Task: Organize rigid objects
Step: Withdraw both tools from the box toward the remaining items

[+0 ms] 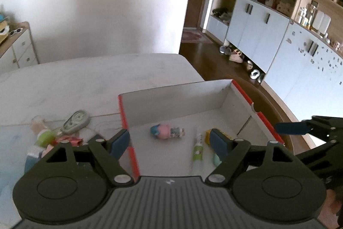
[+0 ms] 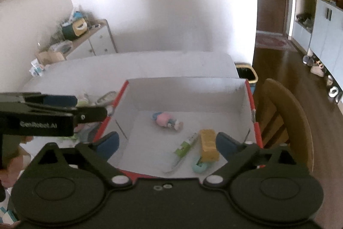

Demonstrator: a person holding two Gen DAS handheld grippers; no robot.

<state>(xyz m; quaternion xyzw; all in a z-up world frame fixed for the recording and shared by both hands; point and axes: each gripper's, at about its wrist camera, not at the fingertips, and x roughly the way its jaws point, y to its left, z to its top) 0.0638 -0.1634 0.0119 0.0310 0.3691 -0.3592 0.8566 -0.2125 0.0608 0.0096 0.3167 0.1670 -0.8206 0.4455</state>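
Note:
A white cardboard box (image 1: 227, 100) with a red rim (image 2: 248, 100) stands on the table. Inside lie a pink doll (image 1: 166, 131) (image 2: 166, 120), a green tube (image 1: 197, 150) (image 2: 185, 146), a yellow block (image 2: 208, 144) and a teal piece (image 2: 199, 166). My left gripper (image 1: 169, 140) hangs open and empty over the box's left wall. My right gripper (image 2: 167, 141) is open and empty above the box's near side. Left of the box is a pile of loose items, among them a grey oval case (image 1: 76, 122) and a green round thing (image 1: 45, 136).
The white table (image 1: 85, 83) stretches behind and left of the box. A wooden chair (image 2: 285, 117) stands close to the box's right side, with a bin (image 2: 246, 73) beyond the table corner. A drawer cabinet (image 2: 96, 40) sits against the far wall.

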